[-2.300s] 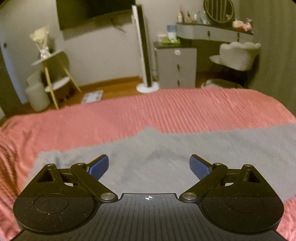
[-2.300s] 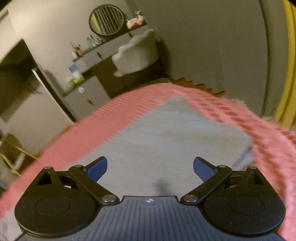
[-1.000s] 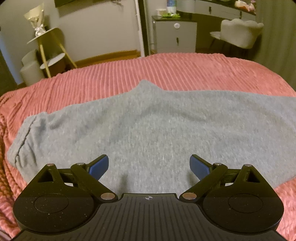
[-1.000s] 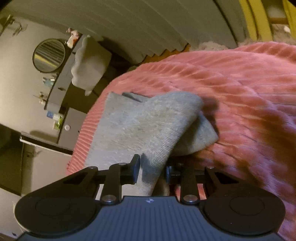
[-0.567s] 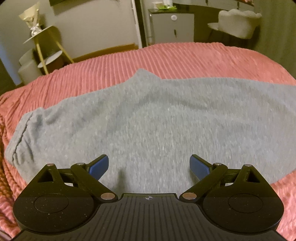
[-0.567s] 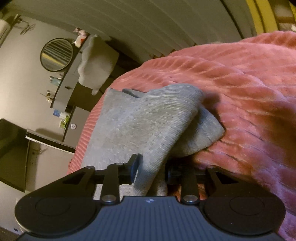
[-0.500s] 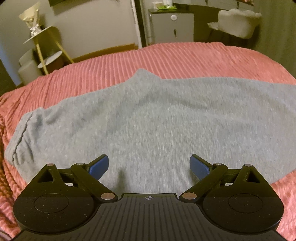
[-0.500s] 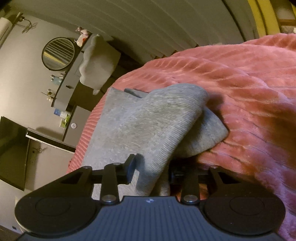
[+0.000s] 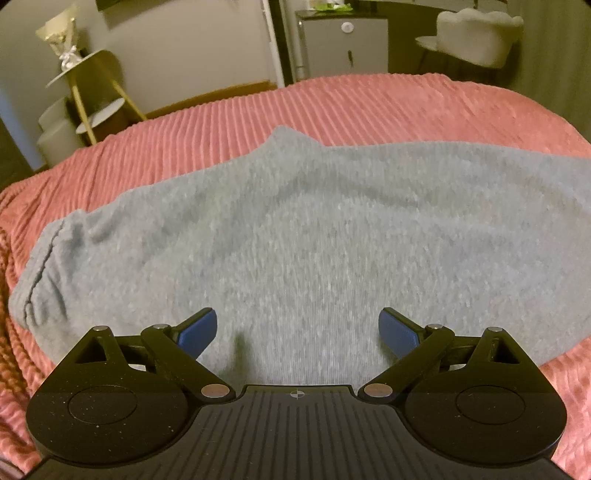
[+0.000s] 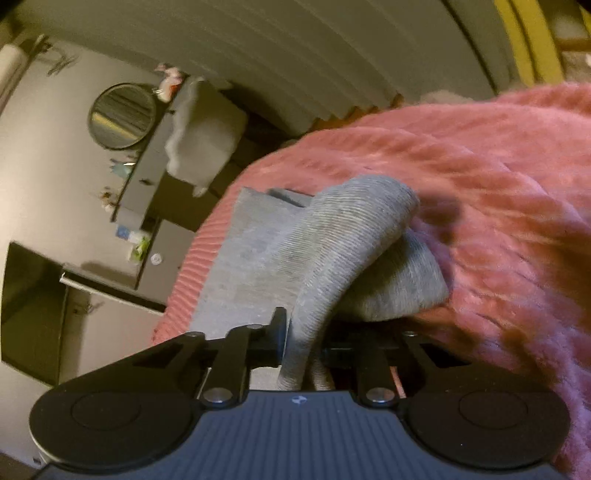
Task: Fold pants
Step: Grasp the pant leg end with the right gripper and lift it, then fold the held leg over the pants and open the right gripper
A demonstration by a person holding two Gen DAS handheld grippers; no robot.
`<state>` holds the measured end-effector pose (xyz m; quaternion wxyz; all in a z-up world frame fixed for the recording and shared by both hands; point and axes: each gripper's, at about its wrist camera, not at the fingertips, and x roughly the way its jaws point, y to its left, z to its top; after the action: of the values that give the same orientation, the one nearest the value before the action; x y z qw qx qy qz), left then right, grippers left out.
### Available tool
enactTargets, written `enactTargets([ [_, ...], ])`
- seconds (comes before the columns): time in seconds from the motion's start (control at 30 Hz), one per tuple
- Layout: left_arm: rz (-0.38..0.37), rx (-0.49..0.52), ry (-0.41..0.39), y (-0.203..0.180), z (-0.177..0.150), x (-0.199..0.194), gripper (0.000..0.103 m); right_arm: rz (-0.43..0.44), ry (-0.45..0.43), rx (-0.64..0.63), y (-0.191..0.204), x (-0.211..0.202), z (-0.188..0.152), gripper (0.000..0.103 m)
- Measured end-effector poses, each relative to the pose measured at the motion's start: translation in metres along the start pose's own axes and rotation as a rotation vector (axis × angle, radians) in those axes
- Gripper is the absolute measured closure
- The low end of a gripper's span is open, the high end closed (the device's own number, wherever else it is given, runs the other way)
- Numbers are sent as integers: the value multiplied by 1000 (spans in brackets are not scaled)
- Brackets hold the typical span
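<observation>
The grey pants (image 9: 314,229) lie flat across a pink ribbed bedspread (image 9: 369,110), their gathered waistband at the left. My left gripper (image 9: 297,328) hovers just above the middle of them, wide open, its blue pads (image 9: 195,330) clear of the cloth. In the right wrist view the ribbed cuff end of the pants (image 10: 343,236) is bunched up and lifted off the bedspread (image 10: 498,206). My right gripper (image 10: 304,343) has that cuff between its fingers. Its jaws are closing and the pads press on the fabric from both sides.
Past the far edge of the bed stand a small gold-legged side table (image 9: 88,85), a grey drawer unit (image 9: 343,40) and a white fluffy chair (image 9: 480,33). The right wrist view shows a round mirror (image 10: 122,114) and a grey curtain (image 10: 332,55).
The right gripper has tightened on the cuff and the cuff has bunched up higher and narrower between the fingers. The left gripper stays open and hardly moves over the pants.
</observation>
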<state>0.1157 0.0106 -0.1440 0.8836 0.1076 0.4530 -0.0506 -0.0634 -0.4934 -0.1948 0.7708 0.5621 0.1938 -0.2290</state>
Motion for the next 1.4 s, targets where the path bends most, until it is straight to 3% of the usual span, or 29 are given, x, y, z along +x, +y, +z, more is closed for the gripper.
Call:
enactTargets([
  [0.1,4,-3,8,1,0,2,5,-16,4,48,-14,7,-3,82],
  [0.17,10,-8,17,2,1,3,5,3,-20,114,-21,4,-3,90],
  [0.23,11,-10,26,3,2,3,5,10,-47,95,-15,-3,-3,91],
  [0.4,17,-36,23,11,7,-2,5,-89,-97,-236,48,-16,-10,92],
  [0.5,15,-57,14,20,8,-6,5,-110,-136,-549,115,-27,-33,93],
  [0.63,29,-77,8,30,8,-6,5,14,-118,-1080,214,-45,-127,93],
  [0.73,48,-90,6,38,7,-5,5,217,1,-1434,245,-54,-225,92],
  [0.8,63,-104,5,44,6,-4,5,276,140,-1581,241,-37,-290,92],
  [0.9,69,-124,16,55,3,-2,5,177,345,-1723,210,4,-360,88],
  [0.97,53,-139,10,61,1,-2,5,187,244,-1867,190,-2,-383,86],
  [1.03,42,-141,3,64,0,1,5,204,261,-1883,192,-10,-379,86],
  [1.2,14,-114,19,57,-6,11,5,190,324,-1702,200,-13,-351,85],
  [1.33,-10,-76,14,49,-9,12,5,188,320,-1783,195,-15,-361,79],
  [1.4,-13,-68,12,47,-8,10,5,222,381,-1703,206,-16,-349,75],
])
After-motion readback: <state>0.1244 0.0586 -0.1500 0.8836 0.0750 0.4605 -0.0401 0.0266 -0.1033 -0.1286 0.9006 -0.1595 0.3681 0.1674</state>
